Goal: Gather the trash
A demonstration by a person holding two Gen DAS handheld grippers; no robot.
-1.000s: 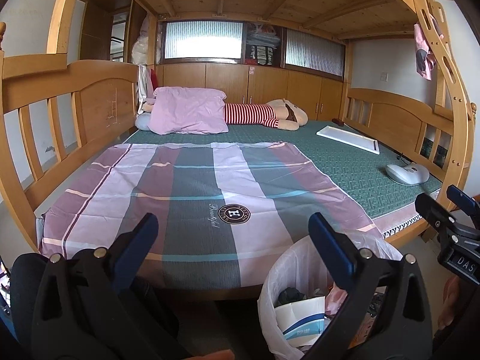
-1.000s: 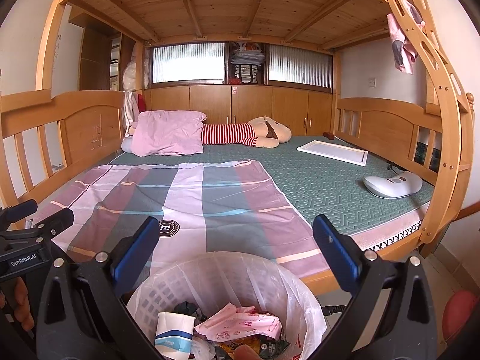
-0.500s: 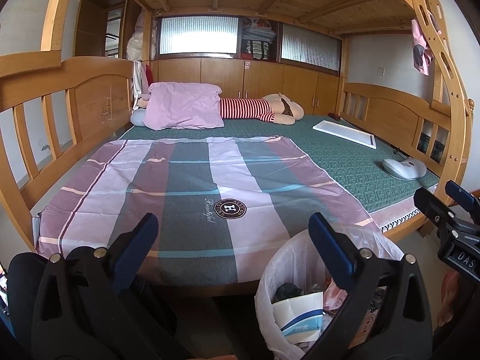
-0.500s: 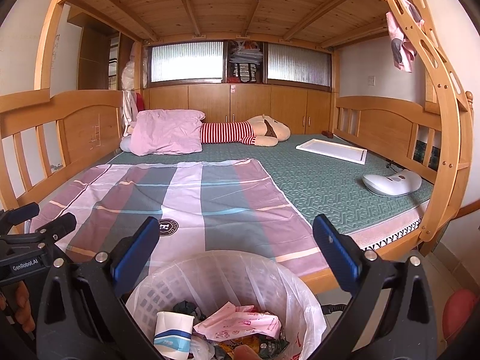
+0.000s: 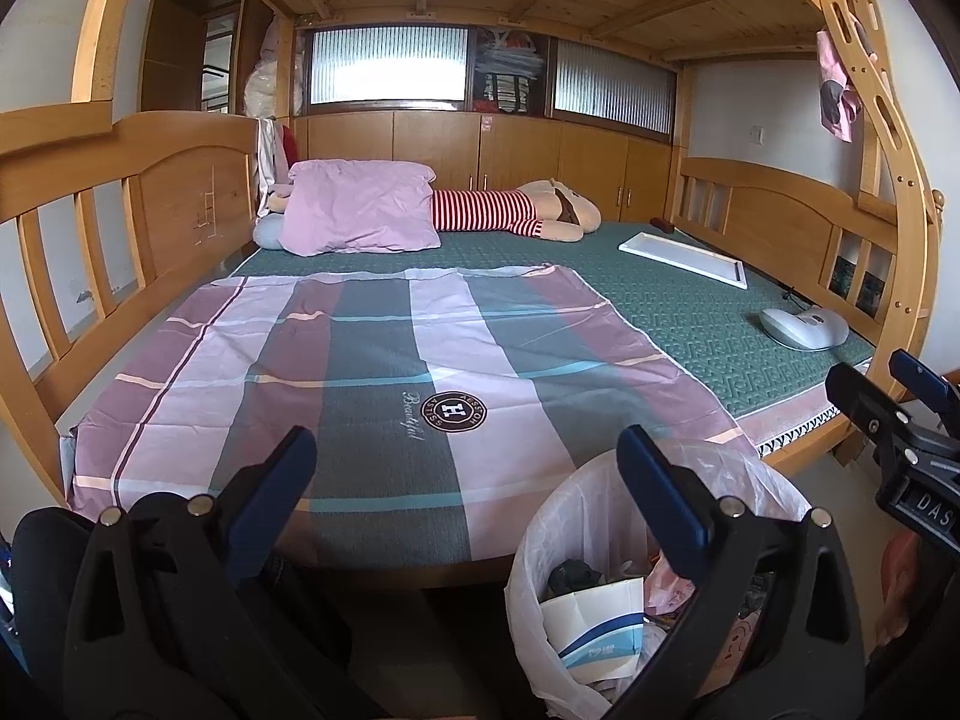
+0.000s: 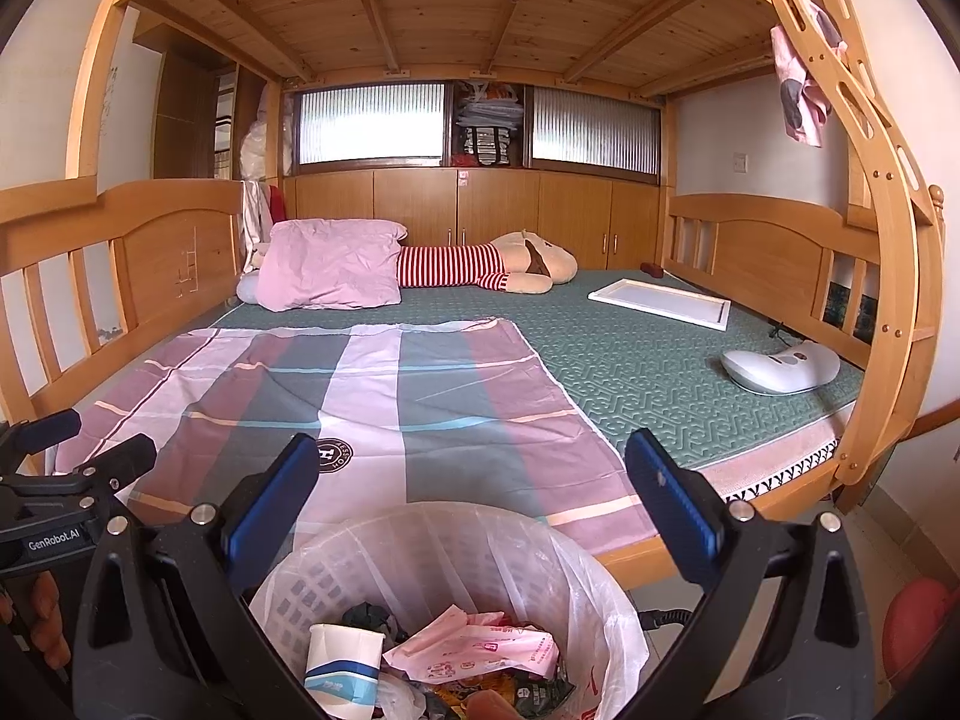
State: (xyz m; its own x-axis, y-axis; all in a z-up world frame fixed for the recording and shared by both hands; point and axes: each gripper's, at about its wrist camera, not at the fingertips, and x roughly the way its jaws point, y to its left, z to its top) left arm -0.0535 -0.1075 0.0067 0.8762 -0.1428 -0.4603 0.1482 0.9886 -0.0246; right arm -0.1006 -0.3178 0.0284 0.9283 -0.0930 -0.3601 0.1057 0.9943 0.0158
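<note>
Wooden bunk framing is arching over a wide bed [image 6: 630,360] whose green mat is carrying a striped sheet [image 6: 360,396], a pink pillow [image 6: 330,264] and a stuffed toy [image 6: 510,267] at the far end. Nearest of all, a lined bin [image 6: 594,576] is standing on the floor against the bed's near edge, holding a paper cup [image 6: 342,660] and pink wrappers [image 6: 480,648]. The right tongs [image 6: 471,498] are hanging released and empty directly above the bin's mouth, while the left tongs [image 5: 459,492], equally spread and empty, are sitting to the bin's left, so the bin is lying low and right of them. No loose trash is showing on the bed, so I judge the right hand nearer whatever follows at the bin.
</note>
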